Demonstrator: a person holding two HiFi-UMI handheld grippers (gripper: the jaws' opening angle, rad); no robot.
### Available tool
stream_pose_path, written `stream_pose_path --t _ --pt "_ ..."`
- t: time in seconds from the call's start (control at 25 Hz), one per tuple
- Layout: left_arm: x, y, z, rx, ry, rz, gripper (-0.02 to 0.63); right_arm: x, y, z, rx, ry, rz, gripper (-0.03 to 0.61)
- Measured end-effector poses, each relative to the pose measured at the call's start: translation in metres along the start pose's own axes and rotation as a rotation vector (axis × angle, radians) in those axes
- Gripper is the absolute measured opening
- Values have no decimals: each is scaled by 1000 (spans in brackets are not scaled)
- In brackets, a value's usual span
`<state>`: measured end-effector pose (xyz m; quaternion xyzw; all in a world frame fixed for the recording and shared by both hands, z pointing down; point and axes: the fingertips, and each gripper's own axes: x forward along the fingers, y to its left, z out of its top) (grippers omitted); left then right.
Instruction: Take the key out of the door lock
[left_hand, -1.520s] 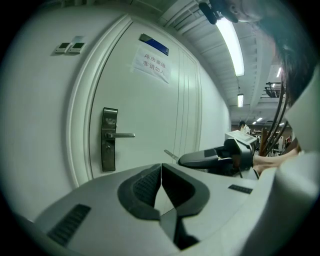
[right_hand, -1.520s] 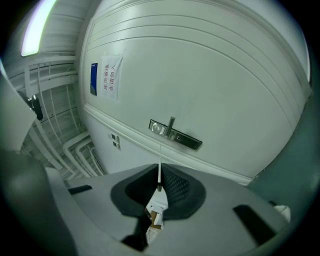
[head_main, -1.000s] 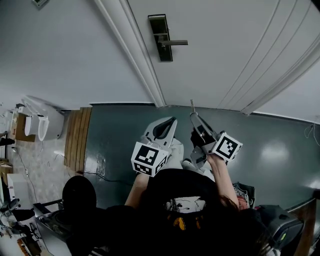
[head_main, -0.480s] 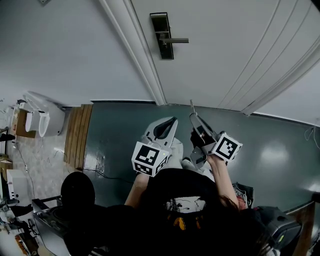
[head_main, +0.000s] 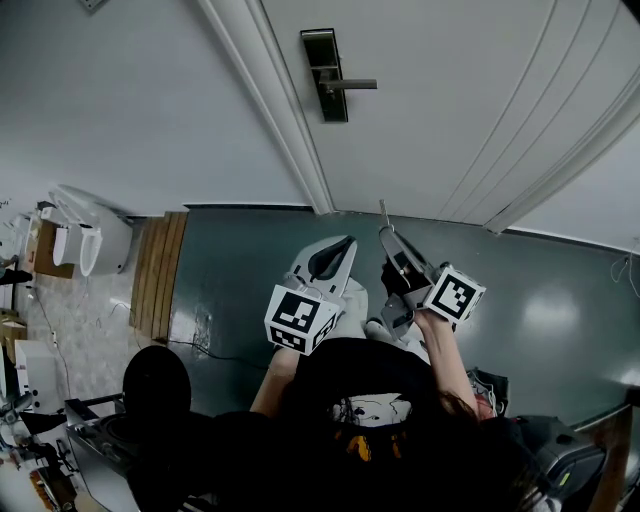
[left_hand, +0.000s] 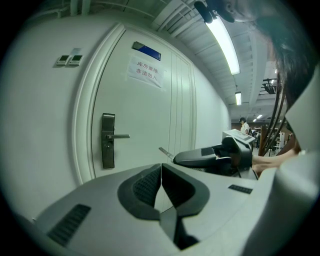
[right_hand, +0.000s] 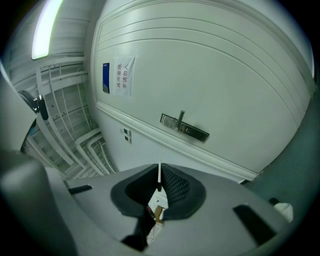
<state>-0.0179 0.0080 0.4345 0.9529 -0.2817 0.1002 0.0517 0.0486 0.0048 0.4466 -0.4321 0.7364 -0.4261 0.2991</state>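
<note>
The right gripper fingers pinch the key, blade pointing lengthwise toward the door; left gripper fingers together, empty

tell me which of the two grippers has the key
The right gripper: its jaws are clamped on the key, whose thin blade sticks out past the tips. The left gripper is shut with nothing between its jaws.

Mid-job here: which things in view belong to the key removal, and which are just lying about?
Job: thin metal key clamped in the right gripper; dark rectangular lock plate with silver lever handle.
Lying about: white paper notice; wooden slatted board; shut, empty left gripper.
</note>
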Motion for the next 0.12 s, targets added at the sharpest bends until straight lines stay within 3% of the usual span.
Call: stream_pose_path --t 0.12 --pt "-2 -1 0 2 -2 2 9 -1 0 -1 -5 2 -3 21"
